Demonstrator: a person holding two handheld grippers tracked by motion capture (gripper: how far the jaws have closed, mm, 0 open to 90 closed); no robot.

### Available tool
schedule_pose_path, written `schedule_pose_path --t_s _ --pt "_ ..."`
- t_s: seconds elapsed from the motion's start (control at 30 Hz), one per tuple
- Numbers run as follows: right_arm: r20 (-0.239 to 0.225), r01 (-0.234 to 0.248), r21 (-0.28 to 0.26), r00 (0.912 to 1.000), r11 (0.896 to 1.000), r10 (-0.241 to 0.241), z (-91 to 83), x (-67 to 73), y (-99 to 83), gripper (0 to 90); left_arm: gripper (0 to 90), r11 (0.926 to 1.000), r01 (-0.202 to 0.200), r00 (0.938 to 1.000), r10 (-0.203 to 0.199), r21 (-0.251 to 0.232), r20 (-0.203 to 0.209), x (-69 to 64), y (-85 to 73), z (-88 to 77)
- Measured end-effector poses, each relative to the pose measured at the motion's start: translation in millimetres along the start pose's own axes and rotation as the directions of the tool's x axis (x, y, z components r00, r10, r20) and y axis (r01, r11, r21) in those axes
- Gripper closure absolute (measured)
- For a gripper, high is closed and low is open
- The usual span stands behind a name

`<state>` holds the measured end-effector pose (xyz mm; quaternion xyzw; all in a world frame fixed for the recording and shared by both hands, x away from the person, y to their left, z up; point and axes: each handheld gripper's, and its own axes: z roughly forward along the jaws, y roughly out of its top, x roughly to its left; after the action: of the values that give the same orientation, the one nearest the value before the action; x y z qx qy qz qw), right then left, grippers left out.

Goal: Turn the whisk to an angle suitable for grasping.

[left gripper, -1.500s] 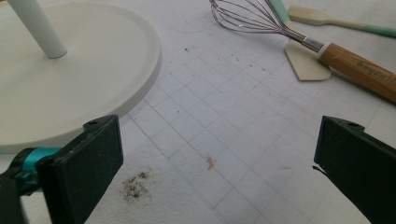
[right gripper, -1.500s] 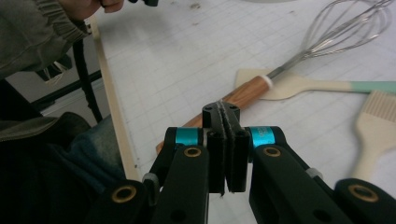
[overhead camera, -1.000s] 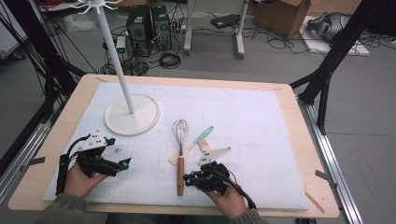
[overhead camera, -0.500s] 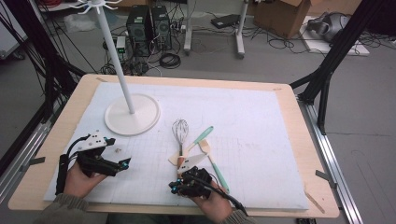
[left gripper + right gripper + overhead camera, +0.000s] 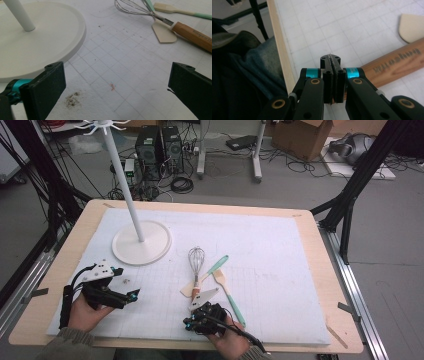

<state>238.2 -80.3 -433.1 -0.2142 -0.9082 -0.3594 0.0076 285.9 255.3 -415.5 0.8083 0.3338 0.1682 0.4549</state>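
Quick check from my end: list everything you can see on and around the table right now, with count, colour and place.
whisk: 1, wire head with a wooden handle, centre of the mat, handle towards the person
spatulas: 2, cream blades with mint green handles, crossing just right of the whisk
stand: 1, white round base with a pole, left rear of the mat
mat: 1, white with a grid, covering the table
table: 1, light wood
computer towers: 2, black, on the floor behind
cardboard box: 1, brown, floor rear right
left gripper: 1, black, front left, jaws open and holding nothing
right gripper: 1, black, front centre at the whisk handle's end, jaws shut
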Motion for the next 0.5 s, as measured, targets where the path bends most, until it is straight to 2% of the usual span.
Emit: schedule_pose_path --t_s 0.1,0.5 --pt "0.019 -0.009 0.012 0.9998 1.000 0.009 -3.1 -1.4 -3.4 89.3 1.7 1.0000 0.000 1.0000 0.000 0.000 0.001 -0.1 0.1 0.0" --pt "0.037 -0.036 0.004 0.9987 0.999 0.036 -15.8 -4.3 -13.4 89.3 1.7 0.9999 -0.010 1.0000 0.010 0.004 0.002 0.1 0.6 0.2"
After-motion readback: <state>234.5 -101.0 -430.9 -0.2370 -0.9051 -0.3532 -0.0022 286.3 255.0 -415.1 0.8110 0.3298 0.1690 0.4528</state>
